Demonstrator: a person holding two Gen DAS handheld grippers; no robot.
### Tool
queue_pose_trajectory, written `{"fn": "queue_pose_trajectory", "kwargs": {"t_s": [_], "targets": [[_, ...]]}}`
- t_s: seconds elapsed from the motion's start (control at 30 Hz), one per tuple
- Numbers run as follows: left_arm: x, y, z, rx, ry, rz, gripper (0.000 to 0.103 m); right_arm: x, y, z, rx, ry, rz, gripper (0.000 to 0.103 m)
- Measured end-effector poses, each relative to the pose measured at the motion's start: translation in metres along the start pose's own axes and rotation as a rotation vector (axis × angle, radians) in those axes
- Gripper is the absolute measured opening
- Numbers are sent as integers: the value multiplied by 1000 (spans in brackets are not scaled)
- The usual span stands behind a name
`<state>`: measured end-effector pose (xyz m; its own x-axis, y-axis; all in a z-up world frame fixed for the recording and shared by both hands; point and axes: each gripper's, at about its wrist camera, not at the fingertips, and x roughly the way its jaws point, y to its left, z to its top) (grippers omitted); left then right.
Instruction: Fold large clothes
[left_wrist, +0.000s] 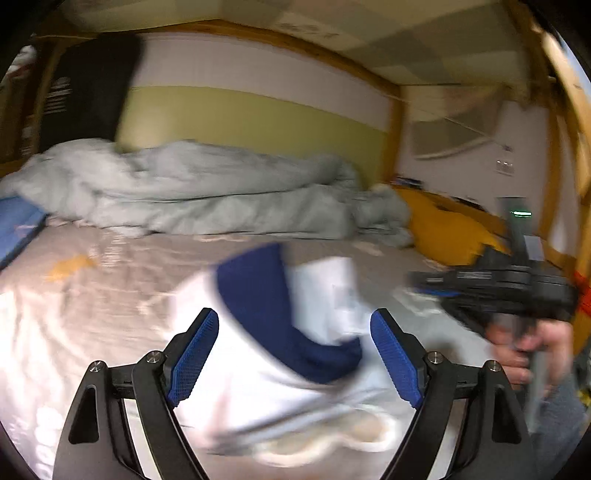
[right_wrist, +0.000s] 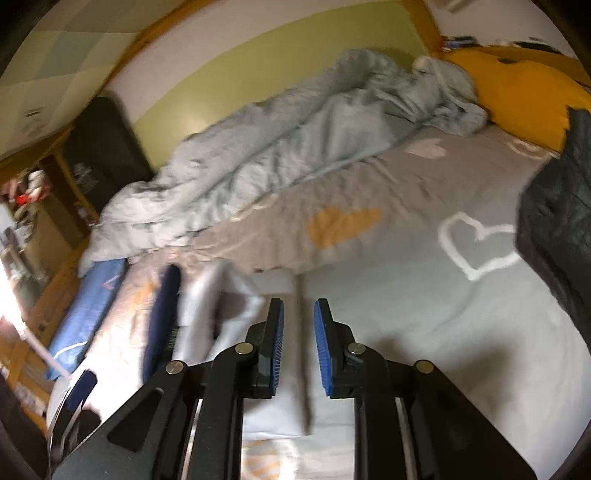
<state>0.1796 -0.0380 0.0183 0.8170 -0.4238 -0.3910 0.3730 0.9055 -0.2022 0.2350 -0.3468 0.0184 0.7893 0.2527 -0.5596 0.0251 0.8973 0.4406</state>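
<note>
Inspecting bed (right_wrist: 388, 325), we found white garment (left_wrist: 325, 291) with navy collar (left_wrist: 266, 291) lying on grey heart-print sheet, blurred. Left gripper (left_wrist: 293, 356) stood spread wide above garment, pads clear of cloth, nothing pinched. Right gripper (right_wrist: 298, 345) showed narrow gap between blue pads, no cloth gripped; we saw folded white edge just below it. Crumpled pale duvet (right_wrist: 280, 147) lay along far wall; yellow pillow (right_wrist: 524, 96) beside it.

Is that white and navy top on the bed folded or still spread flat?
Partly folded: the white and navy garment lies doubled over itself on the bed sheet, layers showing. How neatly, the blur hides.
</note>
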Motion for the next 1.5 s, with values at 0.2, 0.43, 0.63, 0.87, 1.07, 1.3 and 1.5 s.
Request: {"fn": "queue_pose_trajectory", "kwargs": {"t_s": [0.2, 0.43, 0.63, 0.87, 1.07, 1.3, 1.5], "targets": [[20, 87, -9, -246, 84, 41, 86, 13, 70, -2, -137, 67, 192, 20], [48, 95, -34, -232, 198, 73, 86, 85, 122, -25, -220, 197, 73, 76], [50, 96, -37, -250, 200, 43, 86, 79, 116, -25, -146, 178, 187, 6], [85, 91, -10, -456, 251, -165, 86, 17, 111, -19, -226, 48, 84, 6], [117, 60, -21, -324, 333, -70, 86, 69, 44, -32, -39, 185, 109, 5], [123, 56, -30, -231, 326, 9, 90, 83, 43, -39, -130, 186, 49, 13], [120, 45, -27, -153, 303, 68, 89, 68, 40, -31, -136, 148, -32, 66]]}}
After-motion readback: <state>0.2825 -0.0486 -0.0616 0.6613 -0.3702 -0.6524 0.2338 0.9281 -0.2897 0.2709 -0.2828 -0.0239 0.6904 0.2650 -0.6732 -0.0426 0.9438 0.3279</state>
